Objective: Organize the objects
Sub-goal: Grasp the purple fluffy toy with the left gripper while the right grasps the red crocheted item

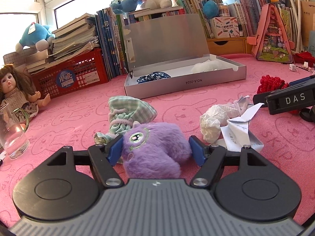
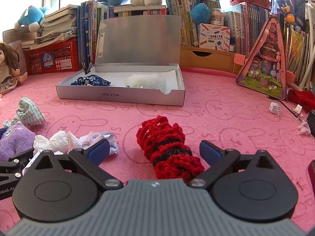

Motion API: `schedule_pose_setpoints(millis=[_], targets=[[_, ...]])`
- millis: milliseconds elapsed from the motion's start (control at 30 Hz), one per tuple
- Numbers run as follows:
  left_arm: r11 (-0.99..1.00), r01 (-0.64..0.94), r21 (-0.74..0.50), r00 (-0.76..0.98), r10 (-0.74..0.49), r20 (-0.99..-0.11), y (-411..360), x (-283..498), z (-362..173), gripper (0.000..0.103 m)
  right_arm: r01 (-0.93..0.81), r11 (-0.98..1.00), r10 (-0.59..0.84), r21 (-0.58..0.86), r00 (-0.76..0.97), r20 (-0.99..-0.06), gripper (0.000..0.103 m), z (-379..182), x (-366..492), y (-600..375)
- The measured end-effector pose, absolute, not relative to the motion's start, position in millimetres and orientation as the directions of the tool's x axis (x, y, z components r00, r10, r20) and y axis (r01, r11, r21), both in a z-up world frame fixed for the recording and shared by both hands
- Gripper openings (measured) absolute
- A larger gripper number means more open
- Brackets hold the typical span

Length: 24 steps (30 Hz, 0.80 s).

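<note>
A purple plush toy (image 1: 157,157) lies on the pink mat between the blue pads of my left gripper (image 1: 156,150). The pads stand at its fur on either side without squeezing it, so the gripper is open. My right gripper (image 2: 153,146) is open around a red knitted roll with black bands (image 2: 167,151), with a gap on each side. An open silver box (image 2: 122,96) stands further back. It holds a blue floral pouch (image 2: 90,82) and a white fluffy item (image 2: 145,81). A green checked pouch (image 1: 128,110) and crumpled paper (image 1: 212,122) lie near the plush.
A doll (image 1: 15,90) and a glass mug (image 1: 11,135) sit at the left. A red crate (image 1: 72,76) with books, a row of upright books and plush toys line the back. A pink triangular case (image 2: 263,68) and small white bits (image 2: 274,108) are at the right.
</note>
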<state>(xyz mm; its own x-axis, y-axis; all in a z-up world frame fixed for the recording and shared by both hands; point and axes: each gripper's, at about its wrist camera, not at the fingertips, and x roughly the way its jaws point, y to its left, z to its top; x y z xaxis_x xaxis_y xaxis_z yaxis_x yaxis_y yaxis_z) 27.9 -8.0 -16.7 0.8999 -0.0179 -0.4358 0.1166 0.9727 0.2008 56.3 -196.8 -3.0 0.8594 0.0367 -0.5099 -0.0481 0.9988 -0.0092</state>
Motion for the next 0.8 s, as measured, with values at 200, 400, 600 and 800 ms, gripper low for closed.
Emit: schedule_pose_setpoints(millis=[200, 400, 600, 800], targets=[[0.982, 0.104, 0.157, 0.901, -0.026, -0.433, -4, 27, -15, 0.074, -0.042, 0.999, 0.032, -0.008, 0.86, -0.509, 0.101, -4, 57, -197], [0.991, 0.111, 0.077, 0.897, -0.067, -0.436, 3, 23, -9, 0.072, -0.038, 0.999, 0.029, -0.007, 0.867, -0.497, 0.1, -3, 55, -198], [0.988, 0.135, 0.069, 0.893, -0.092, -0.441, -4, 21, -9, 0.072, -0.038, 0.999, 0.025, -0.015, 0.869, -0.494, 0.09, -2, 54, -198], [0.988, 0.131, 0.084, 0.888, -0.079, -0.454, -5, 24, -13, 0.073, -0.033, 0.999, 0.015, -0.029, 0.868, -0.496, 0.082, -2, 53, -197]])
